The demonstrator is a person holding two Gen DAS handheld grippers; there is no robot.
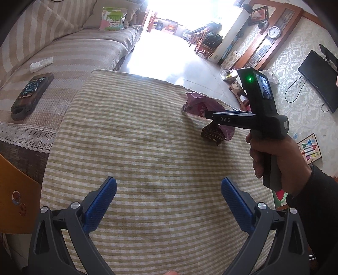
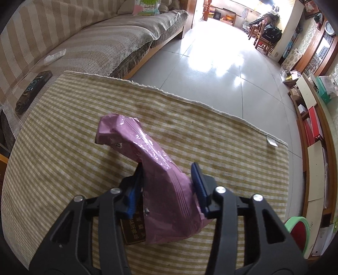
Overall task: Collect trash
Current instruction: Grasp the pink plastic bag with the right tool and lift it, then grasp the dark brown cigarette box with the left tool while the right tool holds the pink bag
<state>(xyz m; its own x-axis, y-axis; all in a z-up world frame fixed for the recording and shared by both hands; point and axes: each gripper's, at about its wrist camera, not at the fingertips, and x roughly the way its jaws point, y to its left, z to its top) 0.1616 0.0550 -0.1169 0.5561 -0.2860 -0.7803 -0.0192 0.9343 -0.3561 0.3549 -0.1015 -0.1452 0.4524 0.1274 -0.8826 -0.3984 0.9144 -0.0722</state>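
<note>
A crumpled pink snack bag [image 2: 147,160] lies on the striped tablecloth [image 2: 63,148], with a small dark brown box [image 2: 133,230] beside it. My right gripper [image 2: 166,175] has its blue pads on both sides of the bag and is closed on it. In the left wrist view the same bag [image 1: 198,103] and box [image 1: 212,134] sit at the right of the cloth, with the right gripper [image 1: 211,115] over them. My left gripper [image 1: 169,190] is open and empty above the cloth's near part.
A striped sofa [image 1: 63,52] lies left, with a dark box [image 1: 31,93], a crumpled tissue [image 1: 41,63] and a green pack [image 1: 113,19] on it. Tiled floor [image 2: 221,63] lies beyond the table edge. Shelves [image 2: 312,148] stand right.
</note>
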